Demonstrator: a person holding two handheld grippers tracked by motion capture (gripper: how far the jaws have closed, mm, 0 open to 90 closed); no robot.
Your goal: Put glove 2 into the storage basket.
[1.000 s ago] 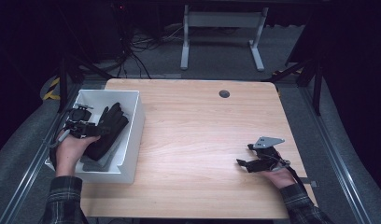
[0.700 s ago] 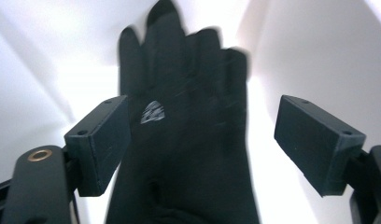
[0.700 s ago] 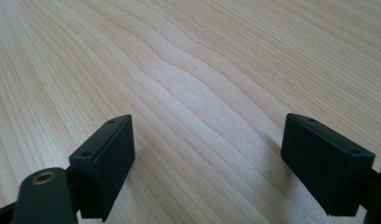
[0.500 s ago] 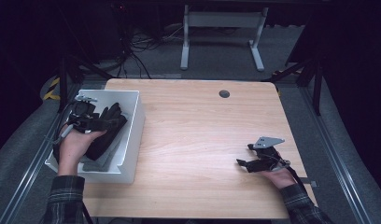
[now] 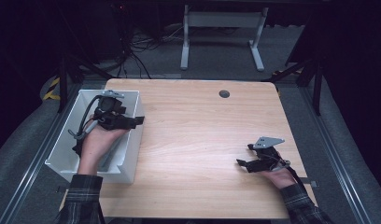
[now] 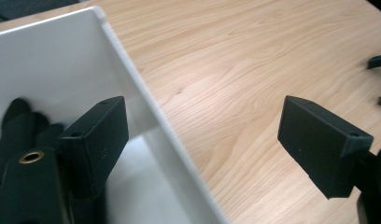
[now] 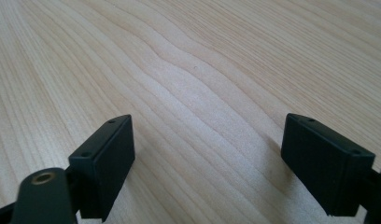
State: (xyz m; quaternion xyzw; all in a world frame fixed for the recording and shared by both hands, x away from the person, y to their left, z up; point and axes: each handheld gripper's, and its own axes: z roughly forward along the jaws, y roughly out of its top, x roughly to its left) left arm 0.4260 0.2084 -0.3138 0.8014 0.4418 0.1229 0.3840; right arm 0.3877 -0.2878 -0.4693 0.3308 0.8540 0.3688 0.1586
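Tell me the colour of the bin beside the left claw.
White; the bin shows best in the high view.

Dark room, grey carpet floor (image 5: 146,65). White frame legs (image 5: 221,32) beyond desk (image 5: 207,126) far edge; cables (image 5: 132,46) on floor at far left.

Left gripper (image 5: 132,121) rose from bin (image 5: 62,158), jaws opening, empty.

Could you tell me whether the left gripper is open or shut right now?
Open: the left gripper has just widened; nothing sits between its jaws above the white bin.
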